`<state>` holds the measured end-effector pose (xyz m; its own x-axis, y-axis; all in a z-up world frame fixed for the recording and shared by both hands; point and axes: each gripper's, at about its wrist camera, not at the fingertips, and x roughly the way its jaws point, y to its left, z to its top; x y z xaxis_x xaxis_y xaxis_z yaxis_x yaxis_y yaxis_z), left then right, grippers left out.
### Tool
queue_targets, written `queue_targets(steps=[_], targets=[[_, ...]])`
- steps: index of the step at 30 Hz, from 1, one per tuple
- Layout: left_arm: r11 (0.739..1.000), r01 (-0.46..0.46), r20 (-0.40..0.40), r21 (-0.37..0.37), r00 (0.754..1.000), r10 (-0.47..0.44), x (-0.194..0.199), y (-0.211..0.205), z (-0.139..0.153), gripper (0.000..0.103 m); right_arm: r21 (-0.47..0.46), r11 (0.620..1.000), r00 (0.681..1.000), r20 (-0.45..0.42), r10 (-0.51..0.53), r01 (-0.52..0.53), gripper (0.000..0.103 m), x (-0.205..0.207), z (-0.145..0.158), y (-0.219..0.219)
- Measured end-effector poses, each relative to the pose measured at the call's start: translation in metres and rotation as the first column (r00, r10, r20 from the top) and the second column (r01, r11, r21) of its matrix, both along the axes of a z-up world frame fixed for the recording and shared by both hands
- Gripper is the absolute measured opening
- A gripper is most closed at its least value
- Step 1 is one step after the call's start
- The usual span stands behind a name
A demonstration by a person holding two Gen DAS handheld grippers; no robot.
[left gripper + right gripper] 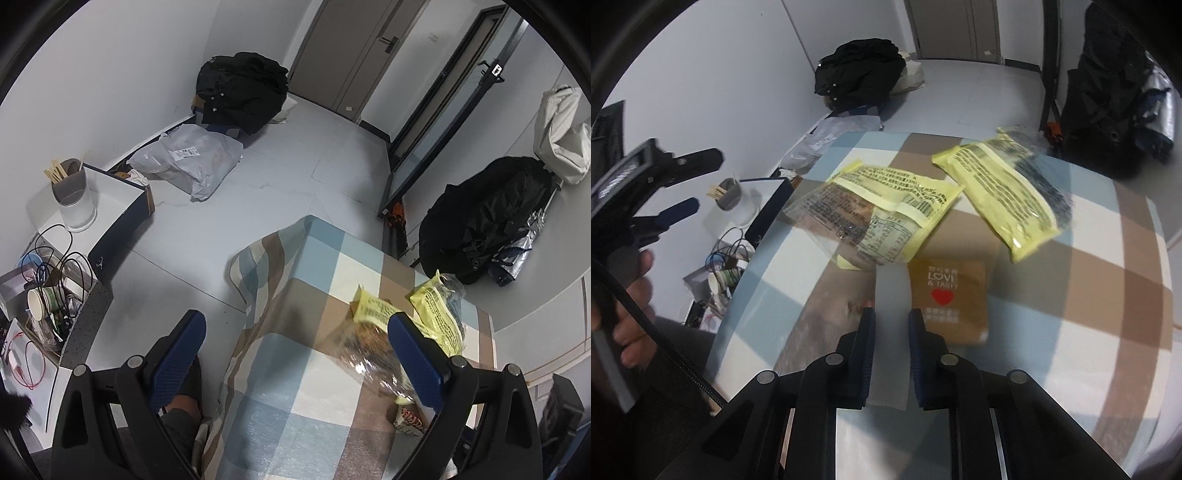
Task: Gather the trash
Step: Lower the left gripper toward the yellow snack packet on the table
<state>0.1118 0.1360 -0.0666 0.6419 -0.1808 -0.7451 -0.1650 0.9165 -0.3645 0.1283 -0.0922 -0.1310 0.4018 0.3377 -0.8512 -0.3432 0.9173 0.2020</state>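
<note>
Two yellow and clear snack wrappers lie on the checked tablecloth (1089,314): one in the middle (882,206), one at the far right (1004,195). A brown paper packet with a red heart (947,299) lies nearer, just right of my right gripper (892,325), whose fingers stand a narrow gap apart over the cloth, holding nothing. My left gripper (295,332) is open wide above the table's left edge. The wrappers (439,314) show beside its right finger (413,354). It also shows in the right wrist view (701,184), held by a hand.
Left of the table, on the floor, stand a white box (114,206) with a clear cup of chopsticks (74,195) and a bin of cables and paper cups (44,295). Black bags (240,88) and a grey parcel (188,155) lie by the wall. A black backpack (487,218) stands at right.
</note>
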Motion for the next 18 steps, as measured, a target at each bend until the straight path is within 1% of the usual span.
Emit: queue_targets(steps=[2,4,8,11,18], targets=[[1.000,0.009,-0.002,0.003,1.000,-0.009,0.000,-0.004,0.000,0.097,-0.001,1.000,1.000,0.000,-0.002,0.002,0.017,-0.009,0.003,-0.008],[1.000,0.019,-0.006,0.009,1.000,-0.019,-0.001,-0.009,-0.001,0.097,-0.023,1.000,1.000,0.002,0.006,-0.006,0.017,-0.018,0.006,-0.014],[0.999,0.041,-0.013,0.026,0.999,-0.041,-0.001,-0.017,-0.001,0.097,-0.110,0.994,0.999,0.013,0.030,-0.028,0.017,-0.037,0.008,-0.024],[0.997,0.062,-0.017,0.037,0.998,-0.061,-0.002,-0.024,-0.003,0.097,-0.143,0.989,0.999,0.021,0.027,-0.024,0.017,-0.046,0.009,-0.033],[0.993,0.097,-0.028,0.072,0.995,-0.095,-0.007,-0.037,-0.006,0.097,-0.173,0.985,1.000,-0.025,0.017,-0.022,0.017,-0.068,-0.006,-0.060]])
